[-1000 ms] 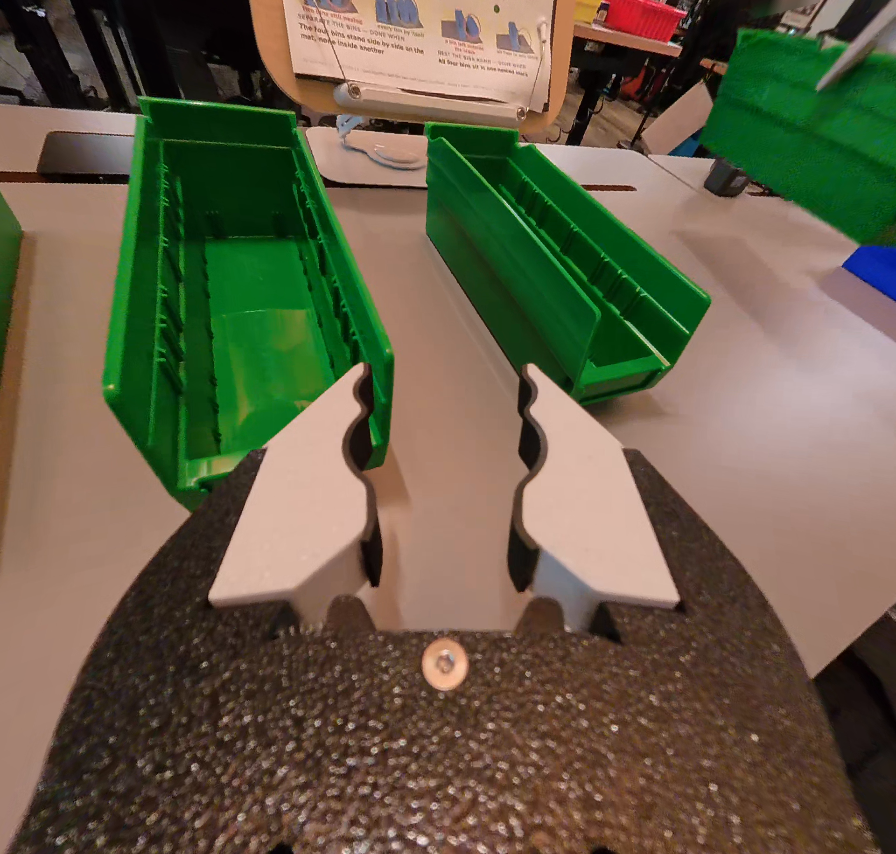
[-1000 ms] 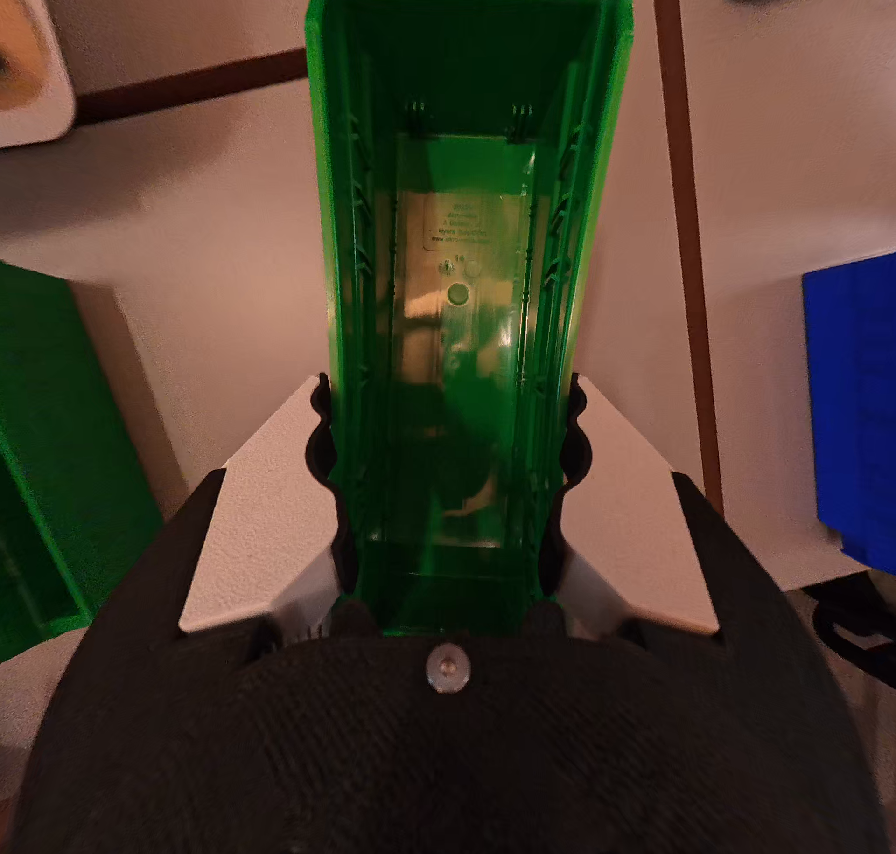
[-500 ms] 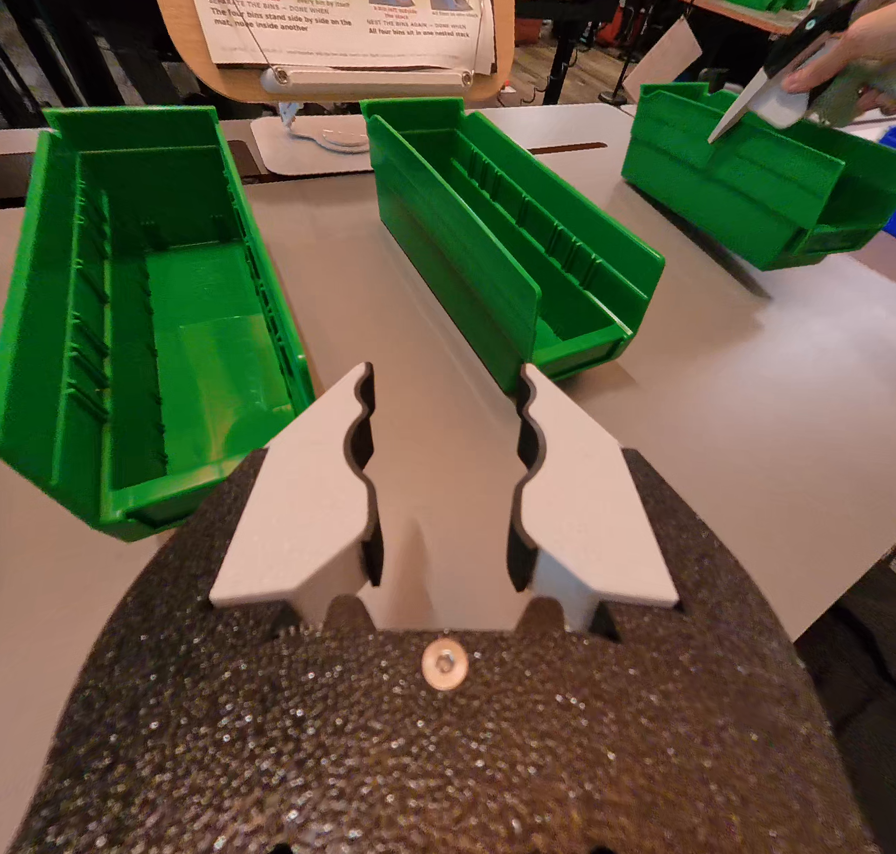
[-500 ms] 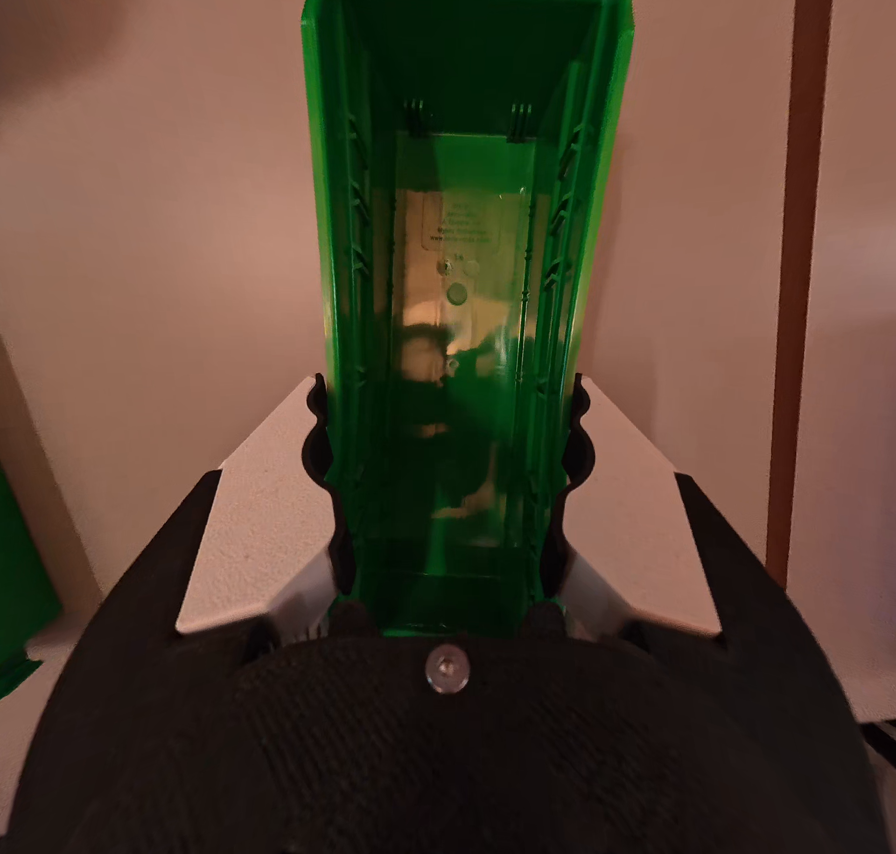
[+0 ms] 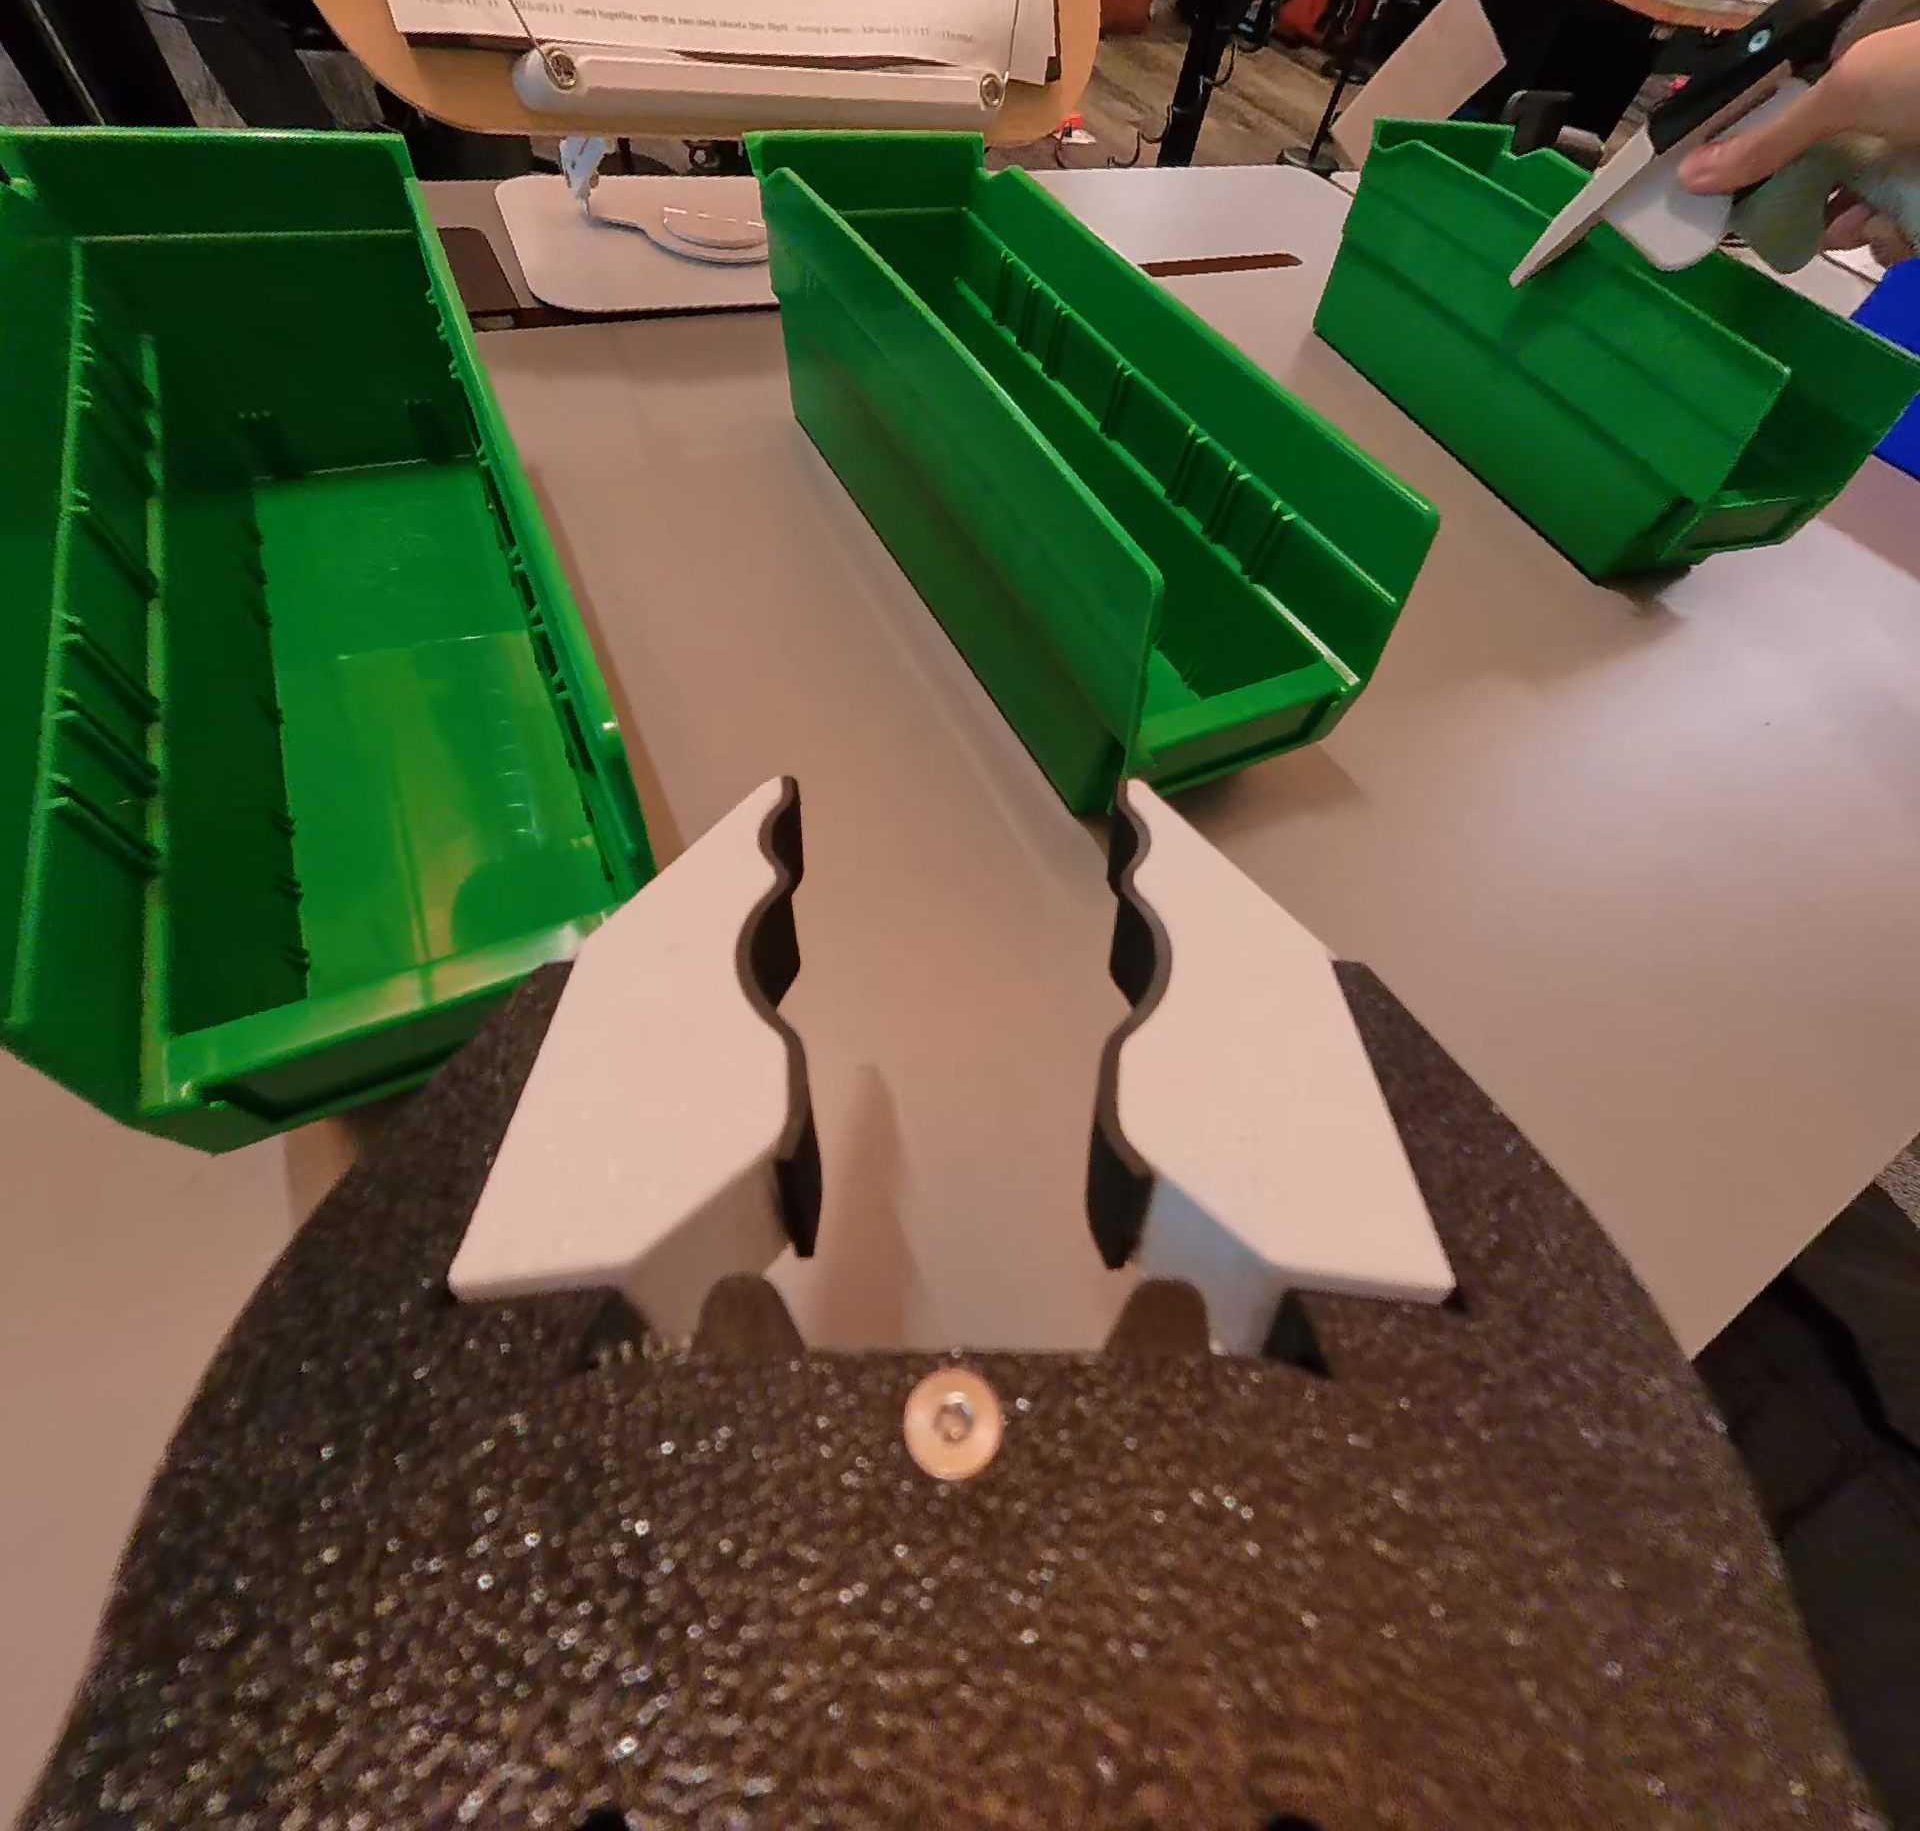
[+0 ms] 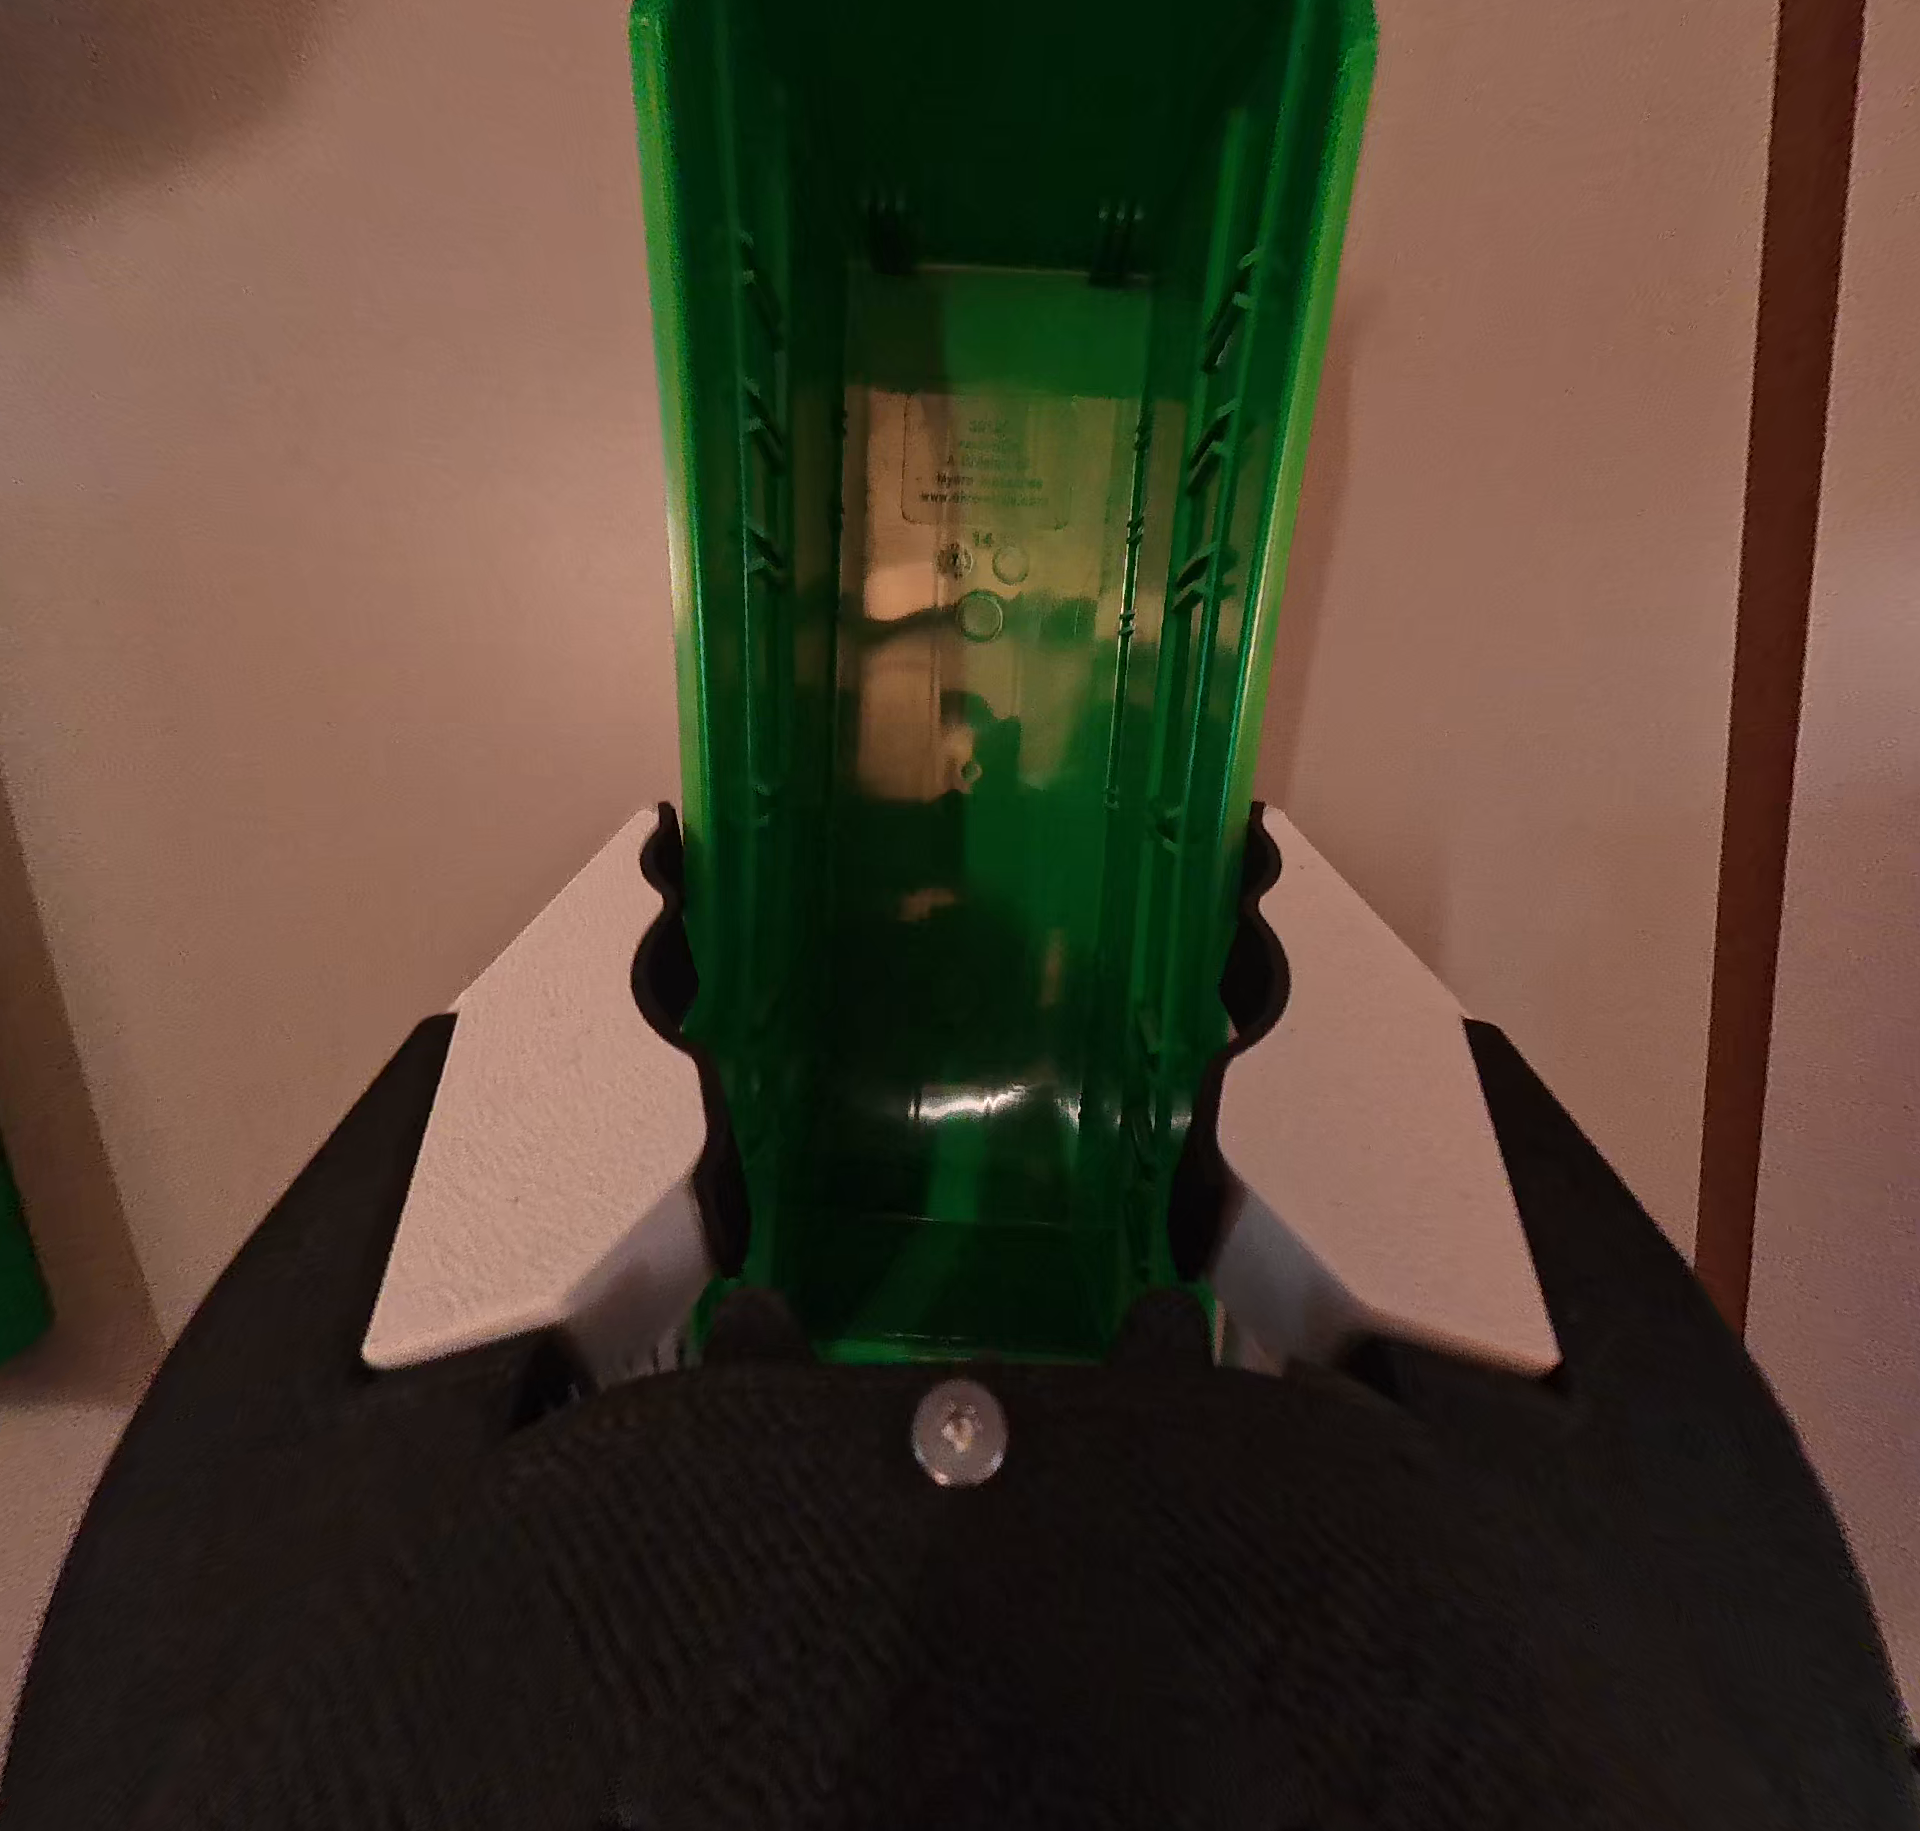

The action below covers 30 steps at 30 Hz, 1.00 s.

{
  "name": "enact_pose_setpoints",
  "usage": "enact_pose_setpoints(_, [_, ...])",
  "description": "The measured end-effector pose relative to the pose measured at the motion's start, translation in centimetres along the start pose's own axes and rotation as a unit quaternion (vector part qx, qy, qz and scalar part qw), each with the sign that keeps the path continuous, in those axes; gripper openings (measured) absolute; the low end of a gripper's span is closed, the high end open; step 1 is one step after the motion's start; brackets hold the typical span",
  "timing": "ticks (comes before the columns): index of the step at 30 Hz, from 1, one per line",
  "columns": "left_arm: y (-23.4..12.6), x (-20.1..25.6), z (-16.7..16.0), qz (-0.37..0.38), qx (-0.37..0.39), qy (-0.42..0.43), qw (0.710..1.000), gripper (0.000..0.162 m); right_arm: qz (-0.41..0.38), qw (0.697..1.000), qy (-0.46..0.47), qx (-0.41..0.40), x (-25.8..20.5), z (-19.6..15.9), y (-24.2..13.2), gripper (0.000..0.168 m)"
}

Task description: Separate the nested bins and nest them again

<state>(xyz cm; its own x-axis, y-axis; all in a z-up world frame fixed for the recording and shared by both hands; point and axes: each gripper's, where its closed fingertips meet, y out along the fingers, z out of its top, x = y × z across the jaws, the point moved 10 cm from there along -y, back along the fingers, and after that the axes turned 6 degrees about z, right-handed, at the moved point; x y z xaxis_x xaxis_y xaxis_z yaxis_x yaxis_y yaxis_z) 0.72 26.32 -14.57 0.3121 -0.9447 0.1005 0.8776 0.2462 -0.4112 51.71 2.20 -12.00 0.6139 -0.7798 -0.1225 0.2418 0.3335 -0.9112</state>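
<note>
Three green bins [image 5: 1091, 493] upright, apart on table; rightmost [image 5: 1600, 410] gripped.

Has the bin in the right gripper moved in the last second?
Yes. The held bin travelled right across the table: the brown seam sits straighter, the neighbouring green bin nearly gone.

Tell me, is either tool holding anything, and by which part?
The right tool clamps a green bin by its two side walls, near one end. The left tool holds nothing.

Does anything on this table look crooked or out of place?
Nothing is damaged or spilled. The right bin sits tilted, one end raised in the right gripper; the left bin and middle bin rest flat.
</note>
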Motion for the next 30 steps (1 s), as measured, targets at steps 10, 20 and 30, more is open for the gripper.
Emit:
enact_pose_setpoints(10, [-0.7,-0.6,0.4,0.008,0.012,-0.006,1.000,0.057,0.000,1.000,0.001,0.002,0.0,-0.1,-0.3,0.116])
enact_pose_setpoints(20, [-1.3,-1.5,0.7,0.017,0.017,-0.012,1.000,0.059,-0.023,0.988,-0.051,0.146,-4.4,2.9,-8.0,0.124])
enact_pose_setpoints(30, [-3.1,-2.8,1.4,0.042,0.032,-0.007,0.999,0.069,-0.137,0.822,-0.277,0.478,-15.8,-9.3,-11.3,0.108])
